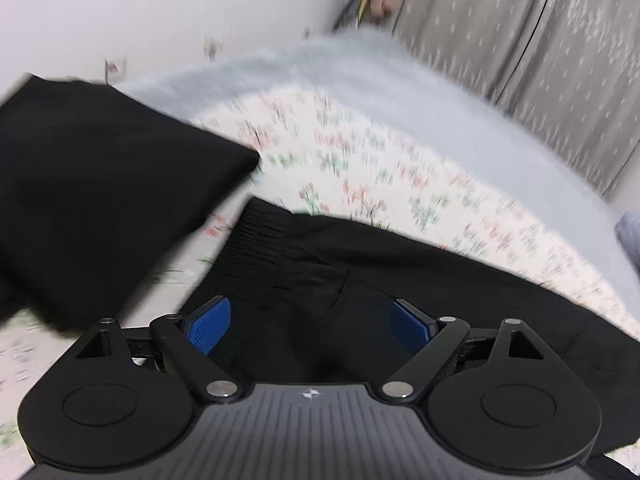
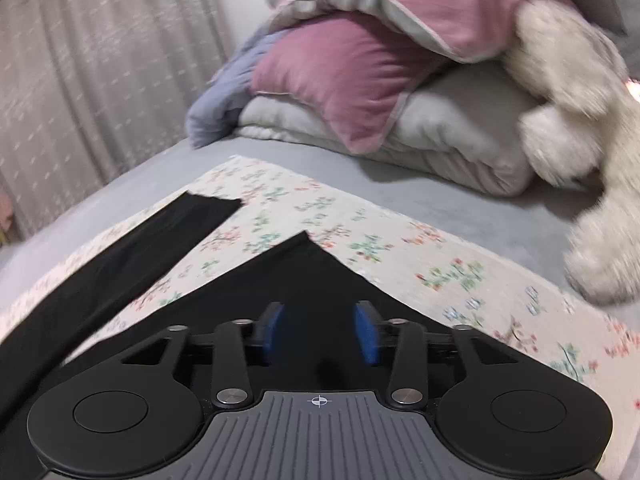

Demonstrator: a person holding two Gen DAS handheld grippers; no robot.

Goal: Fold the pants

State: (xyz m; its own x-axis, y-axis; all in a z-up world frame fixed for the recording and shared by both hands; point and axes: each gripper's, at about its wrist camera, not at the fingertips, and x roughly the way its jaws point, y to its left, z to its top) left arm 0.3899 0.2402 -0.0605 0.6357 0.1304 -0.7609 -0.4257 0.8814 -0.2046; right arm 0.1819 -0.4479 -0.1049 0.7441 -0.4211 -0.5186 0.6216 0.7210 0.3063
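Black pants lie flat on a floral sheet, with the elastic waistband at their left end. My left gripper hovers over the waist area with its blue pads wide apart and nothing between them. In the right wrist view the two black legs spread apart: one leg runs off to the left, and the other leg's end lies just ahead of my right gripper. That gripper is open above the cloth and grips nothing.
A separate folded black cloth lies left of the pants. Pink pillows, a grey quilt and a white plush toy are piled at the head of the grey bed. Patterned curtains hang beyond it.
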